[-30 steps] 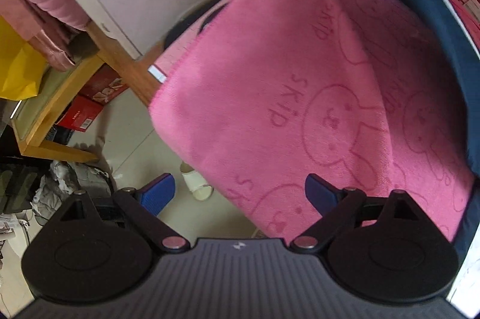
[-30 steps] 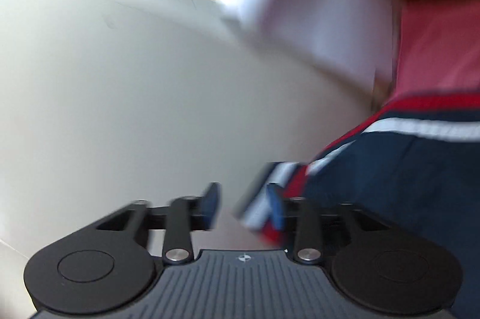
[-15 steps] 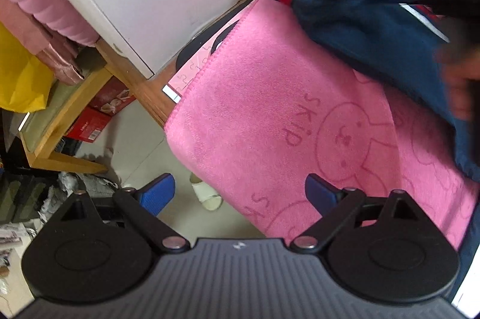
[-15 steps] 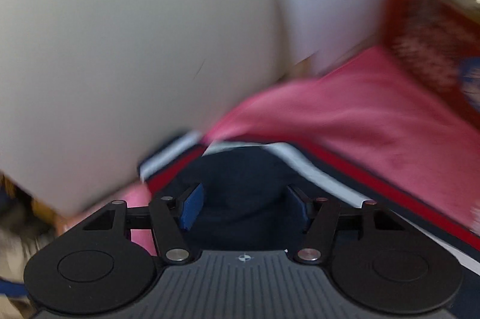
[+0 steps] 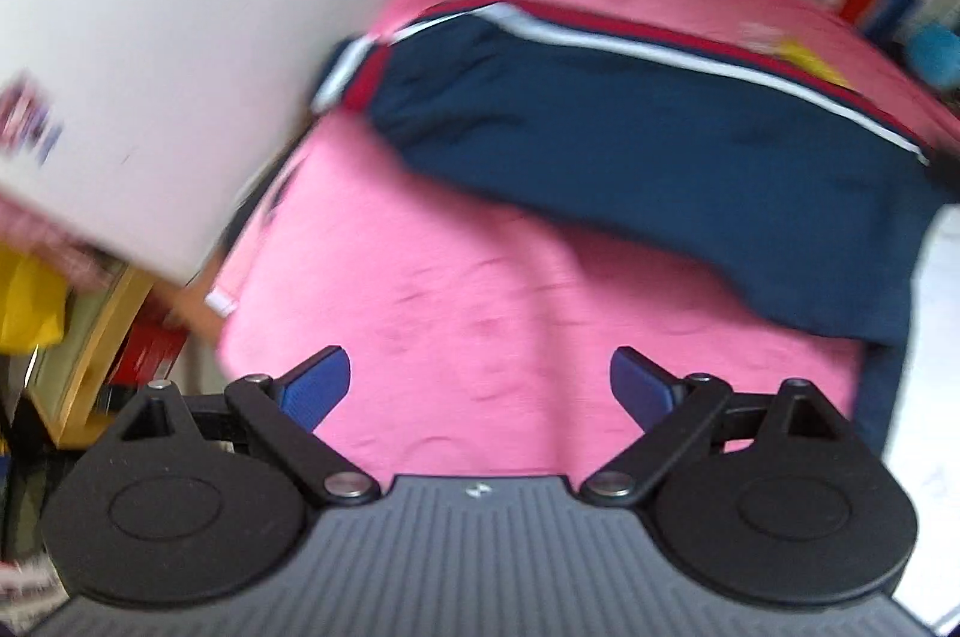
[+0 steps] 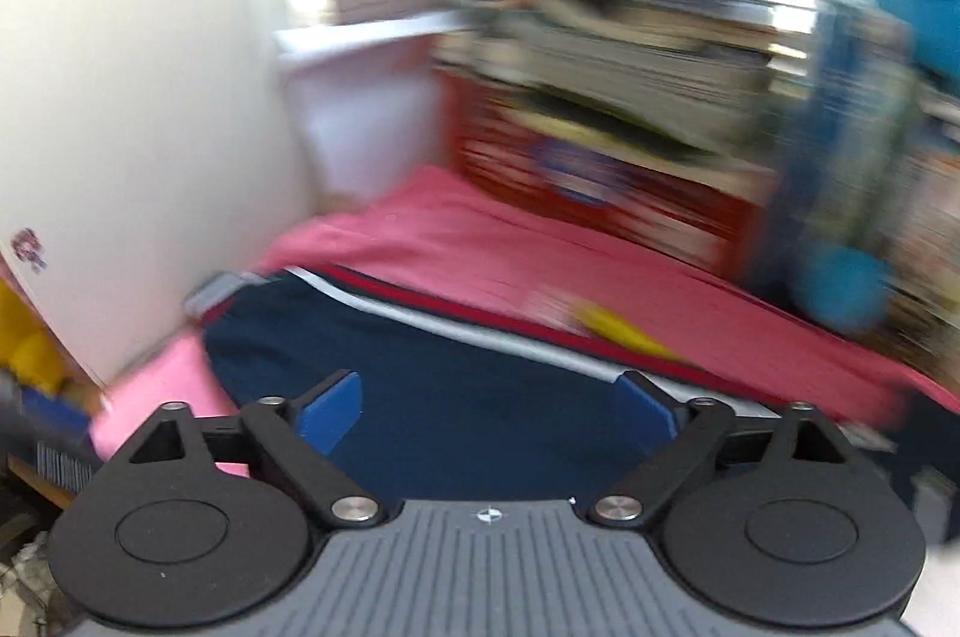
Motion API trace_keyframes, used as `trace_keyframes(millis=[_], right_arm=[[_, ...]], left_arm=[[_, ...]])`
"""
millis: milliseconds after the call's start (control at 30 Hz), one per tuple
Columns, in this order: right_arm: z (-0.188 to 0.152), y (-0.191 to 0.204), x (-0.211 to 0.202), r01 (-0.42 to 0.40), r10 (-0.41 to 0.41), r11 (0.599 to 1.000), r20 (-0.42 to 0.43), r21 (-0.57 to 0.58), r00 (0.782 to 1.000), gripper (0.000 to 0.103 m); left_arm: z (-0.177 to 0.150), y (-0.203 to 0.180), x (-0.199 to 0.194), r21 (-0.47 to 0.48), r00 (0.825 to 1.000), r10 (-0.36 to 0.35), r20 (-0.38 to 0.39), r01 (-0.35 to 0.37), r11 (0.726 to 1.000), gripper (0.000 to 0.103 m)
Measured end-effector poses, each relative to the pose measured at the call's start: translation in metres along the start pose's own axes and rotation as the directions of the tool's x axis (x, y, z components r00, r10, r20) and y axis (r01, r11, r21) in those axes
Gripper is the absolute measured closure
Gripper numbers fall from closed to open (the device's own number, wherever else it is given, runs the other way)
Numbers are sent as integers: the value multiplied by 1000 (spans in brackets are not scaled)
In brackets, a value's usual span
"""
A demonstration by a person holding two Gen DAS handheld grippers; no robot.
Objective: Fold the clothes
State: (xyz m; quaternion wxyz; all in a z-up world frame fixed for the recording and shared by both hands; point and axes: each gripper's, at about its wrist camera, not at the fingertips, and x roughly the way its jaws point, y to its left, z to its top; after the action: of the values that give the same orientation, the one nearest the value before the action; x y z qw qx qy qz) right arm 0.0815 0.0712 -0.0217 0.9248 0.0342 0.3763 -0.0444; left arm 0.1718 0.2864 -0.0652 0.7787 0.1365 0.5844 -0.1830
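A navy garment [image 5: 630,145] with red and white side stripes lies stretched across a pink towel [image 5: 492,313]; its striped cuff [image 5: 348,79] lies at the left end. My left gripper [image 5: 480,385] is open and empty above the towel, in front of the garment. My right gripper [image 6: 489,412] is open and empty just above the navy garment [image 6: 468,397]; the pink towel [image 6: 480,241] shows beyond it. Both views are blurred.
A white cabinet side [image 5: 150,37] stands left of the towel. A red box [image 6: 600,193] under stacked books [image 6: 630,55] lines the back. A blue plush [image 6: 888,1] sits at the right. A wooden shelf [image 5: 90,337] and yellow bag [image 5: 30,301] are lower left.
The right gripper, which held the striped cuff a second ago, has opened and drawn back; the garment now lies flat. The left view has swung up toward the back of the towel.
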Motion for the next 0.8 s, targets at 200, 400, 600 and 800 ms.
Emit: trace_keyframes(millis=[200, 400, 600, 800], right_arm=[[-74, -83, -116, 195, -189, 968, -56, 156, 980, 3], [-136, -146, -200, 259, -250, 918, -67, 301, 966, 2], [-185, -188, -255, 280, -271, 890, -77, 359, 959, 1], [-217, -209, -295, 300, -291, 876, -81, 377, 953, 1]], left_arm=[[-14, -98, -25, 161, 1000, -11, 3, 10, 987, 8], [-50, -190, -59, 269, 999, -43, 14, 38, 962, 8], [-89, -257, -88, 310, 998, -48, 30, 36, 950, 8], [-123, -302, -108, 353, 998, -50, 32, 35, 935, 8]])
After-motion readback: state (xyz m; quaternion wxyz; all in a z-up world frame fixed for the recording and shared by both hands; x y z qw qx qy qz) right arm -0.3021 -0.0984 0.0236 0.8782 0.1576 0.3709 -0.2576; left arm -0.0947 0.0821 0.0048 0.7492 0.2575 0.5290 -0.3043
